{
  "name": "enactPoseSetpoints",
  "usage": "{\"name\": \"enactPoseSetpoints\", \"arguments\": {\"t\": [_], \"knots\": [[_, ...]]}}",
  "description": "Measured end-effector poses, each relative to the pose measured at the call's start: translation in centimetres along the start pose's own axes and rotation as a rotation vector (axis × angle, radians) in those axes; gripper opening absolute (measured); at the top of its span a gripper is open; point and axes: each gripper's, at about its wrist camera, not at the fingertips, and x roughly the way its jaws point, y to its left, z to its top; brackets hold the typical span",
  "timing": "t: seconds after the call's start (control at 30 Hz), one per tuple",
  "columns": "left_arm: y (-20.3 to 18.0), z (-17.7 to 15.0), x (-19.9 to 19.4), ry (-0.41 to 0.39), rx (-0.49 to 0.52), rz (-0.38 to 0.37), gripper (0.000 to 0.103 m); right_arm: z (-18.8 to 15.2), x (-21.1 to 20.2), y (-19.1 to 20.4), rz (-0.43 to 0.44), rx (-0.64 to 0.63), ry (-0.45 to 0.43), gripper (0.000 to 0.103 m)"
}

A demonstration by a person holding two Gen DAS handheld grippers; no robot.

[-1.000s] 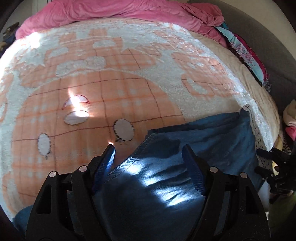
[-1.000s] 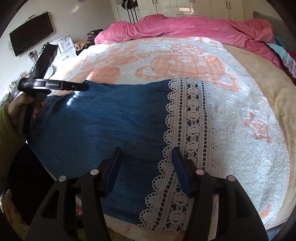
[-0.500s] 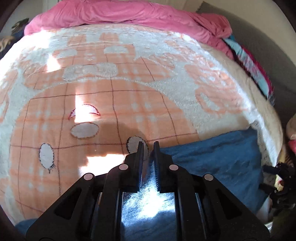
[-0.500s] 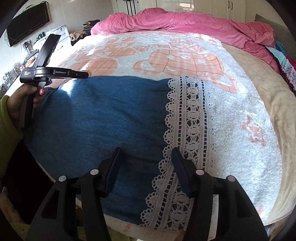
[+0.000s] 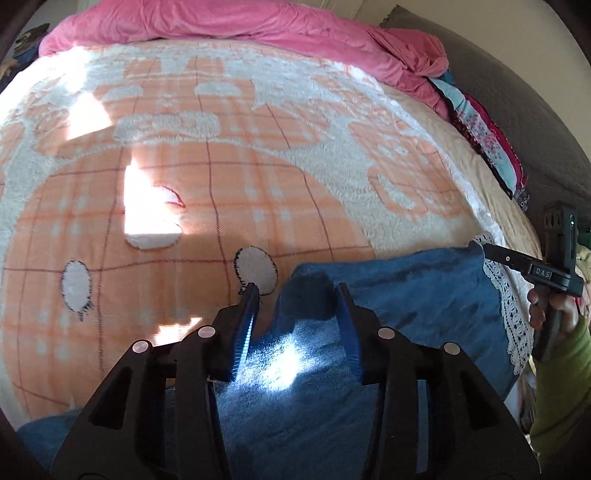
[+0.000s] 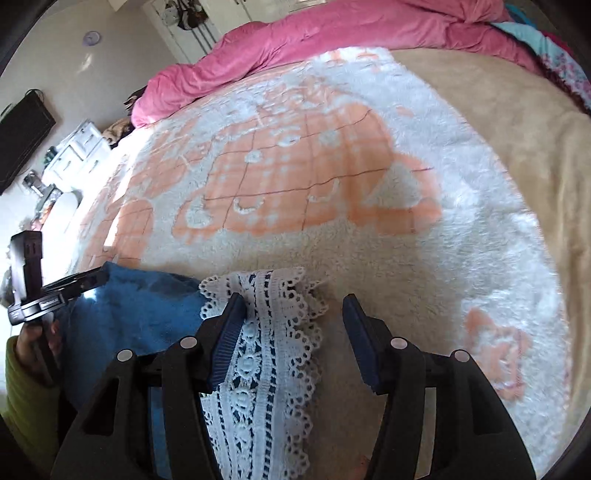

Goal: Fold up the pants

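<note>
Covering the bed is a fluffy white blanket with an orange checked pattern, and a crumpled pink duvet lies along its far end. On the near part of the blanket lie the blue denim pants with a white lace trim, spread flat; the lace band runs along their right side. The left gripper stands wide apart over the top left corner of the pants, one finger above the blanket and the other above the denim, holding nothing. The right gripper is also wide apart, with its left finger touching the lace band and its right finger over bare blanket.
</note>
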Motion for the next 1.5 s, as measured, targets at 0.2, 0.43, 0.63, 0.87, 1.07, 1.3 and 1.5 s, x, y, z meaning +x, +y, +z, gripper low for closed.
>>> {"name": "enactPoseSetpoints", "arguments": {"t": [0.2, 0.43, 0.63, 0.87, 1.07, 1.3, 1.5], "knots": [[-0.2, -0.1, 0.6, 0.002, -0.021, -0.011, 0.005, -0.7, -0.1, 1.3, 0.041, -0.066, -0.016, 0.022], [-2.1, 0.4, -1.1, -0.109, 0.018, 0.043, 0.002, 0.0, -3.6, 1.0, 0.081, -0.070, -0.171, 0.017], [-0.9, 0.7, 0.7, -0.078, -0.018, 0.079, 0.002, 2.1, -0.1, 0.8, 0.012, -0.131, -0.083, 0.018], [0.1, 0.3, 1.0, -0.071, -0.045, 0.061, 0.007, 1.5, 1.6, 0.2, -0.078, -0.130, -0.056, 0.036], [0.3, -0.9, -3.9, -0.170, -0.055, 0.126, 0.018, -0.4, -4.7, -0.9, -0.126, -0.072, -0.166, 0.047], [-0.7, -5.3, -9.6, -0.252, -0.101, 0.172, 0.029, -7.3, -10.0, -1.1, -0.027, -0.009, -0.160, 0.047], [-1.9, -9.0, -12.0, -0.233, -0.091, 0.211, 0.039, -11.3, -10.8, -0.1, 0.086, 0.069, -0.143, 0.048]]}}
